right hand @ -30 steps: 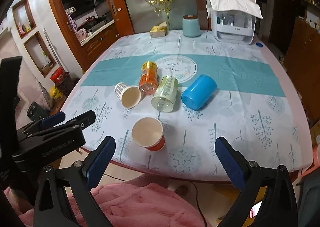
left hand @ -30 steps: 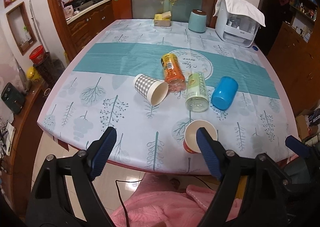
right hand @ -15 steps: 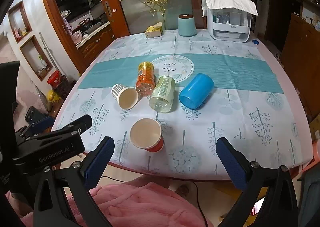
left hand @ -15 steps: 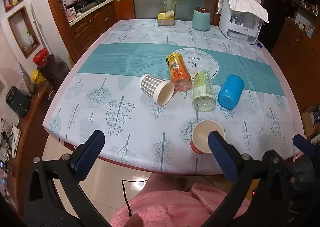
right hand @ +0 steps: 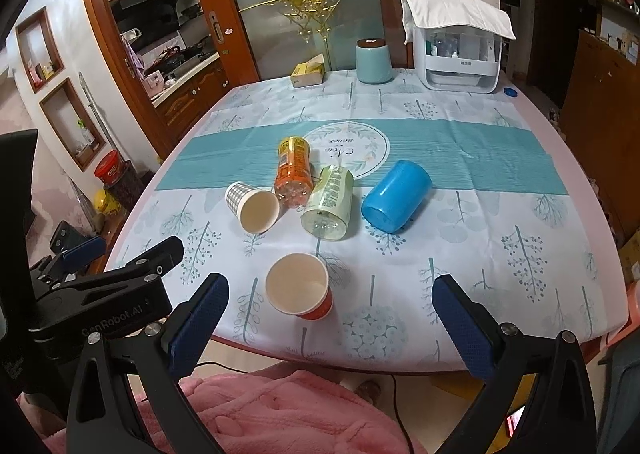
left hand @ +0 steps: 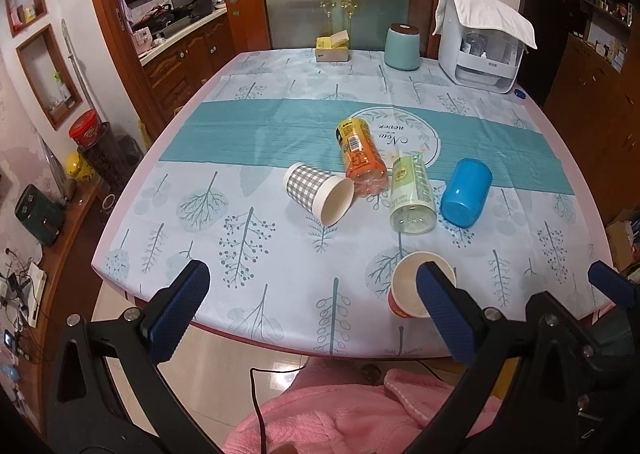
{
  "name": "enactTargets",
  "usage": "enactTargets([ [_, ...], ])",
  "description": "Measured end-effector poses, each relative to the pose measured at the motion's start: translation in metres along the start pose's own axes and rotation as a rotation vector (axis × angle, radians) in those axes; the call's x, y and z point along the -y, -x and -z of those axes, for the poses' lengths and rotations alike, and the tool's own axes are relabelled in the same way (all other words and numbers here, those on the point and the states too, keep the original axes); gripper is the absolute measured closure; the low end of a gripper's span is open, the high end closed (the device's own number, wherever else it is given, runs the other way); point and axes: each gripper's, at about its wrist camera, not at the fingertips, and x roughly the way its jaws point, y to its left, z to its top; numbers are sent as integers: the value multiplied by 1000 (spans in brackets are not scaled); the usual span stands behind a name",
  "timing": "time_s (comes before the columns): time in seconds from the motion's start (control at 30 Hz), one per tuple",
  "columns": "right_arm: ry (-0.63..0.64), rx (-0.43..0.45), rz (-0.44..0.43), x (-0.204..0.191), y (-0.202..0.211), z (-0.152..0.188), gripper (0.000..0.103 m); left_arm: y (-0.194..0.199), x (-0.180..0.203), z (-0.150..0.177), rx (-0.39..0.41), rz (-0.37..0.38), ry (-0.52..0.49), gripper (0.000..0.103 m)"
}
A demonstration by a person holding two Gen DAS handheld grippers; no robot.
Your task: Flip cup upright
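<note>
A red paper cup (right hand: 299, 286) stands upright near the table's front edge; it also shows in the left wrist view (left hand: 404, 292). A grey checked paper cup (right hand: 251, 206) (left hand: 318, 193), an orange cup (right hand: 294, 172) (left hand: 360, 156), a pale green cup (right hand: 329, 202) (left hand: 411, 194) and a blue cup (right hand: 396, 196) (left hand: 466, 192) lie on their sides mid-table. My left gripper (left hand: 308, 312) is open and empty before the front edge. My right gripper (right hand: 330, 320) is open and empty, just short of the red cup.
At the table's far edge stand a yellow tissue box (right hand: 307, 74), a teal canister (right hand: 374, 61) and a white appliance (right hand: 460, 54) under a cloth. A wooden cabinet (left hand: 44, 238) stands left. Pink clothing (right hand: 260, 414) lies below the grippers.
Both grippers have drawn back and risen slightly. The left gripper's jaws have opened wider. The cups have not moved.
</note>
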Motion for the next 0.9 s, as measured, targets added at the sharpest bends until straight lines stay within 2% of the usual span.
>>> enactTargets([
  [0.9, -2, -21, -16, 6, -7, -6, 0, 0, 8, -5, 2, 13, -11, 0],
])
